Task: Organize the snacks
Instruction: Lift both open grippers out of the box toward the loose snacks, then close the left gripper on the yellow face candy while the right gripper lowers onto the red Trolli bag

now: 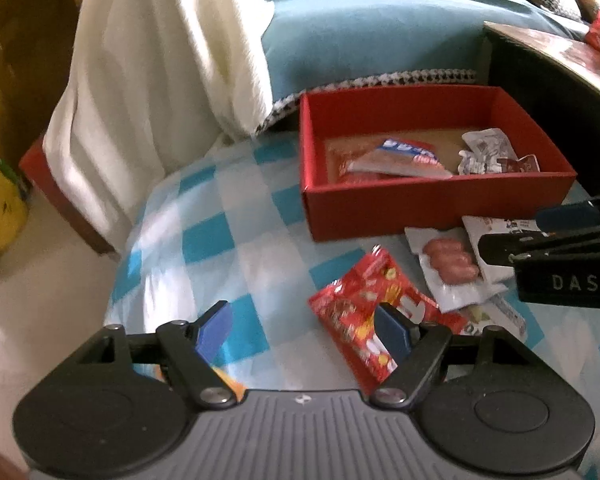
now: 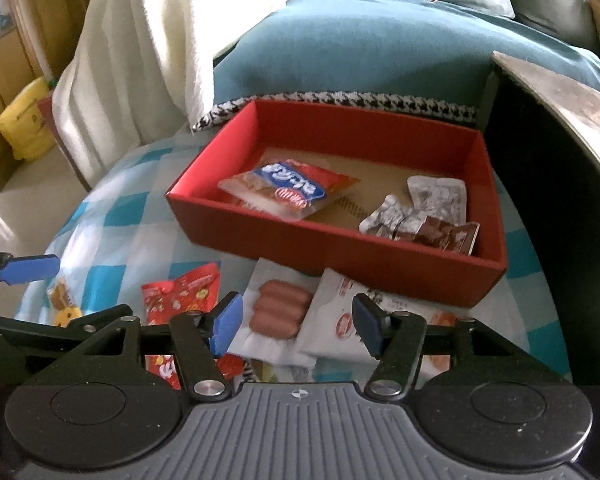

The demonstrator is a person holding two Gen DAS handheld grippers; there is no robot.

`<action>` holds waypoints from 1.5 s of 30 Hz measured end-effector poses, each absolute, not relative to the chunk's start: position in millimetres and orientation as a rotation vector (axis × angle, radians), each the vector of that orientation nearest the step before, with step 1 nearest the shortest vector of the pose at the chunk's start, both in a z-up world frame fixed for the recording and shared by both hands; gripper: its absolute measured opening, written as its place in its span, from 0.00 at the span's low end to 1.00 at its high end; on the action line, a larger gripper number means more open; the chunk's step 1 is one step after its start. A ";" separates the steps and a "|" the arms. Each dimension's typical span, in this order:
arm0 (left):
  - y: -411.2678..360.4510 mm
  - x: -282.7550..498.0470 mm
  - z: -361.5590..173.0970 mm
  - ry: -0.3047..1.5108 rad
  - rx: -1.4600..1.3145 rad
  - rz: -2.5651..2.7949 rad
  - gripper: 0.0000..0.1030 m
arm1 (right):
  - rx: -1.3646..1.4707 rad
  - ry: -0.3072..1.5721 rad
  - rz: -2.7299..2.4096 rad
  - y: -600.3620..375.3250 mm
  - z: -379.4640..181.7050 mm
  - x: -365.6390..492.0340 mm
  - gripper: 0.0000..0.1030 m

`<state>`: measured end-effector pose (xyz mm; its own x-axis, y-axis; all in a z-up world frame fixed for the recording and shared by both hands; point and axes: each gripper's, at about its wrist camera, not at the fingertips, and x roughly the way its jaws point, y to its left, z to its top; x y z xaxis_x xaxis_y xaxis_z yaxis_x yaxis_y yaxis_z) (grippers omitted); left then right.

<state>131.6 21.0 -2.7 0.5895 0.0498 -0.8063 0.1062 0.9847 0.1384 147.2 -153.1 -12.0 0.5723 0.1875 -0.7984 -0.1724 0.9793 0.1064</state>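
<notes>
Box: the red box (image 2: 340, 248) sits at the far edge of the checked tablecloth (image 1: 204, 216), so packets can be dropped straight in; a blue-labelled packet (image 2: 288, 192) and silver wrappers (image 2: 424, 208) already lie inside.
Waiting snacks: a sausage pack (image 2: 278, 314), a white packet (image 2: 340, 312) and a red packet (image 1: 364, 316) lie just in front of the box's near wall.
Left gripper (image 1: 304, 328): spread wide and empty, its right finger over the red packet.
Right gripper (image 2: 298, 322): spread and empty, straddling the sausage pack and white packet, probably the next pick.
Hard to see: a small yellow snack (image 2: 66, 312) is partly covered; labels are blurred.
</notes>
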 end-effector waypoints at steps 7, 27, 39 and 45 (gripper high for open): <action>67.9 124.2 -6.1 1.004 0.045 0.048 0.70 | 0.035 0.950 0.233 -152.3 -12.5 140.3 0.68; 131.4 142.8 -71.4 1.236 -0.435 0.231 0.72 | 0.075 0.954 0.312 -150.5 -6.8 138.6 0.71; 103.2 139.8 -65.9 1.157 -0.266 0.201 0.37 | 0.057 0.976 0.318 -146.8 -14.7 141.3 0.70; 104.0 125.9 -60.4 1.153 -0.267 0.110 0.33 | 0.064 1.006 0.352 -128.6 -22.7 152.4 0.69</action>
<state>125.9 104.0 -60.4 0.4047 -0.0506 -0.9131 -0.2231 0.9628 -0.1522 152.4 -128.6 -22.7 0.4841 0.3181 -0.8151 -0.2599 0.9418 0.2132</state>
